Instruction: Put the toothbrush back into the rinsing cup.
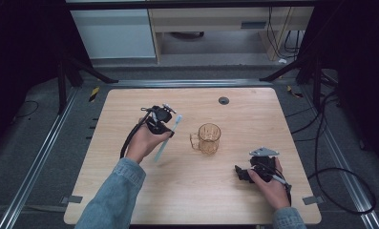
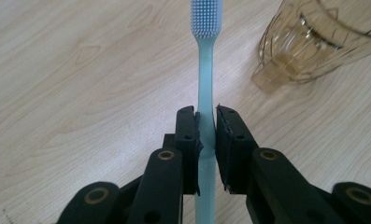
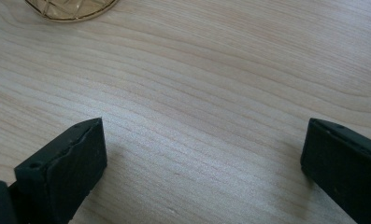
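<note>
A light blue toothbrush is clamped by its handle between the pads of my left gripper, bristle head pointing away from the jaws. In the high view that gripper hangs over the table's middle left with the toothbrush slanting through it. An amber glass mug stands upright just to its right; its rim and handle lie close beyond the brush head. My right gripper rests low near the front right, jaws wide apart with bare wood between them.
The wooden table has a small round grommet near its far edge. The mug's base sits at the top left of the right gripper view. Dark frame legs and cables surround the table.
</note>
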The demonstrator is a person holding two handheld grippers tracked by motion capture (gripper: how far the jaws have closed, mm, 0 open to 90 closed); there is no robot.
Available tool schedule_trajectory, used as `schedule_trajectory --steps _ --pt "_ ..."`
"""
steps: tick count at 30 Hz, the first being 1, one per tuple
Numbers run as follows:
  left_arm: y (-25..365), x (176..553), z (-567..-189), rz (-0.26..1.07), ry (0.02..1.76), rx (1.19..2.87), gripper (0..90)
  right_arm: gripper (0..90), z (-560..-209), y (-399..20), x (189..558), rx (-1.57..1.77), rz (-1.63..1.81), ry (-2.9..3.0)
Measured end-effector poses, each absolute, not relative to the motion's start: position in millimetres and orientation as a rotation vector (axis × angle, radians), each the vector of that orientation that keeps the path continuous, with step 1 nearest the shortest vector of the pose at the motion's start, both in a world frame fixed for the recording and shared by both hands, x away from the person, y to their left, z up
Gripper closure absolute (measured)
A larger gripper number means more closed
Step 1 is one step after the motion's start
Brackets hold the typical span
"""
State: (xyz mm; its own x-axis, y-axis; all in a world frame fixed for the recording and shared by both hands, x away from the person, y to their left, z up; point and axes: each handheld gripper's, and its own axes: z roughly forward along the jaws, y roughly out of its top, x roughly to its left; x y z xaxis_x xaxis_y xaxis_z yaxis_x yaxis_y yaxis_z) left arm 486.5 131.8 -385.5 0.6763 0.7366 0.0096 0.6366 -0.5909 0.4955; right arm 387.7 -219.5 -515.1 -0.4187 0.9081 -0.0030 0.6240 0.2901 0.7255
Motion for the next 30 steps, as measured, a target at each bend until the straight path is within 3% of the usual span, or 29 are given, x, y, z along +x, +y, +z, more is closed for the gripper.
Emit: schedule_trajectory --steps 30 --pt "116 470 -361 0.486 0.99 2.174 79.0 0.7 -515 -220 388 1.363 0.916 2.148"
